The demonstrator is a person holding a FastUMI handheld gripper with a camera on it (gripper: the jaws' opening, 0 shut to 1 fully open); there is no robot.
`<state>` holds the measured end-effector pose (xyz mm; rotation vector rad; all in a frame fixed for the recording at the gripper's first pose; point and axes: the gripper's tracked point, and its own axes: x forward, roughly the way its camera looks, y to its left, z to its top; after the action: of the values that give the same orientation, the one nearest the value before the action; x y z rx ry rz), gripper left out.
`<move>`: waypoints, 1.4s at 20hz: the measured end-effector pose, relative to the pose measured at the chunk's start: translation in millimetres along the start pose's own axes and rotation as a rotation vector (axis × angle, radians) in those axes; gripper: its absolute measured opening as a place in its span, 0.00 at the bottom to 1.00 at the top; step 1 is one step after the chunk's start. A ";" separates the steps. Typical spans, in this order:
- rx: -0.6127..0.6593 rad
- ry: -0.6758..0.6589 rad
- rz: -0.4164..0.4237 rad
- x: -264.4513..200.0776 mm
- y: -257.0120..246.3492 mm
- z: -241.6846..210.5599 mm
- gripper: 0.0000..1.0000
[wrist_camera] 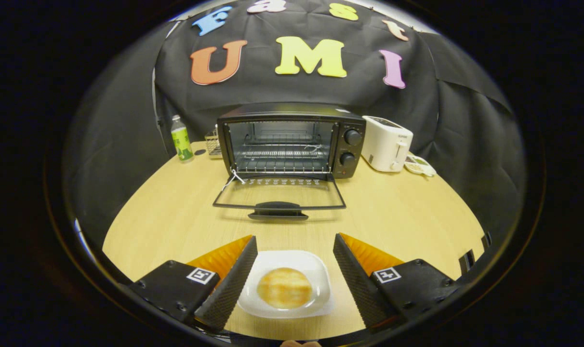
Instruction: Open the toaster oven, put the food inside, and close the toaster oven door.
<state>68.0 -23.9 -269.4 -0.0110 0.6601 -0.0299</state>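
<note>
Gripper (295, 241) hovering released over the food (285, 287) before the open toaster oven (290, 140).
The round food is lying on a white plate (321, 274) between the spread fingers, neither finger touching it. Beyond, the oven door (278, 197) is resting flat on the counter (176, 212); a white toaster (386, 143) and a bottle (181, 140) are flanking the oven.

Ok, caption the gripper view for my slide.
Open gripper straddles a white plate holding a round flatbread, facing the toaster oven with its door folded down.
</note>
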 end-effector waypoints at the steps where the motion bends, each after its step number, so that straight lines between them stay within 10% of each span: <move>1: -0.005 0.000 0.006 -6.1 -0.8 -3.4 1.00; 28: -0.031 -0.021 0.056 14.4 13.5 -94.0 1.00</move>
<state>22.1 -10.9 -352.7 -0.0221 0.6398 0.0346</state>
